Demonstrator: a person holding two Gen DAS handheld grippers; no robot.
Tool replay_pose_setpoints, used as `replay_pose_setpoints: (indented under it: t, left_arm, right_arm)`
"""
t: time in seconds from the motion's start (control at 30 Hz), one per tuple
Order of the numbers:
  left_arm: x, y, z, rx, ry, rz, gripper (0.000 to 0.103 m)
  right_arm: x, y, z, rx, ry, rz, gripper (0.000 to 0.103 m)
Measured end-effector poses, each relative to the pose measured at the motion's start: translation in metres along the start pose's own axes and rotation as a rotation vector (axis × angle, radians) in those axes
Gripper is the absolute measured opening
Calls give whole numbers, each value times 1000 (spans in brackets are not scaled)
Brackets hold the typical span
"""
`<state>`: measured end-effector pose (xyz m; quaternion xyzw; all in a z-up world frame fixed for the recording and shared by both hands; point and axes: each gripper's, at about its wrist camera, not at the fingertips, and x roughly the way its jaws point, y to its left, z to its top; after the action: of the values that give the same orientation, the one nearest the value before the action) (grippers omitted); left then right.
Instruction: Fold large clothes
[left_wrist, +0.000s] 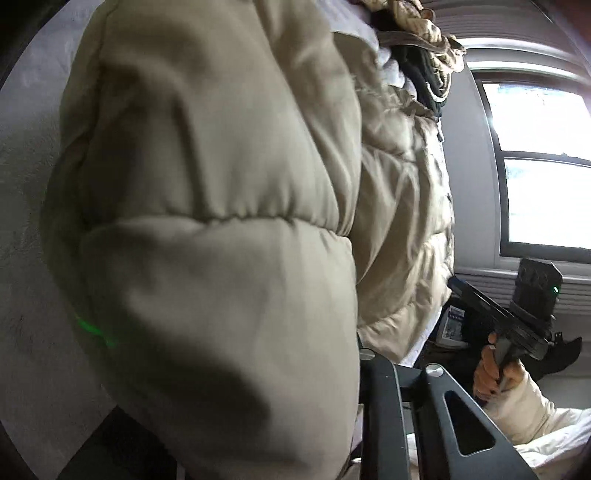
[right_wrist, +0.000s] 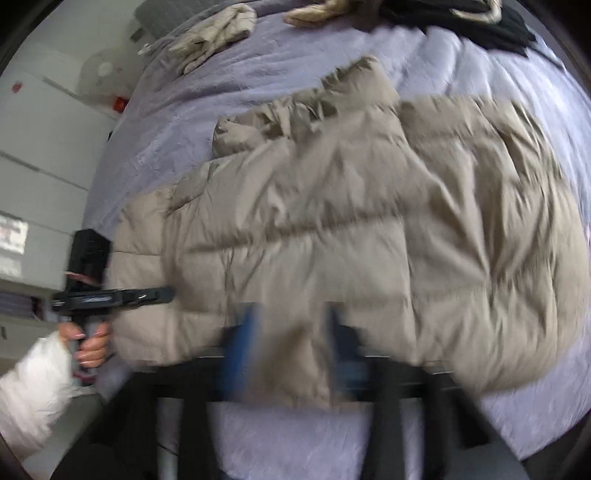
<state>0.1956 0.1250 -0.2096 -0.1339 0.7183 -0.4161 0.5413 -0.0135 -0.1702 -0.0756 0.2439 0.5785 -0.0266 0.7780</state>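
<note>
Beige quilted puffer jacket (right_wrist: 332, 221) spreads over a lavender bedspread (right_wrist: 184, 103). Black garment (right_wrist: 480, 29) up at the far edge, a cream quilted piece (right_wrist: 214, 33) beside it. White padded sleeve (right_wrist: 33, 387), blue fingers (right_wrist: 243, 354).

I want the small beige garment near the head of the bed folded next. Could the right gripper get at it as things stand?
Probably not yet. The right gripper is shut on the near hem of the beige puffer jacket. The small beige garment lies apart on the lilac bedspread, with nothing on it.
</note>
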Motion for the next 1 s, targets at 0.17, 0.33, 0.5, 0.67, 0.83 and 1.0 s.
replay_pose_setpoints:
  t: [0.17,0.33,0.5,0.67,0.83,1.0]
  left_arm:
    - [-13,-39,-8,16,-30,18,28]
    - [-16,-96,-13,58,-53,17,28]
    - [5,-167,-5,128,-65,3,28]
    - [36,-220,14,135,-78,-21,28]
    - [56,-256,23,147,-69,19,28]
    - [87,-293,31,172,-39,77,28]
  right_arm:
    - [33,-5,40,-57,-54,2,16]
    - [77,-21,86,-24,-63,56,12]
    - [124,-40,105,43,23,96,0]
    - [109,-55,99,110,37,168,0]
    - [54,-80,44,174,16,253,2]
    - [28,-94,-31,198,62,314,2]
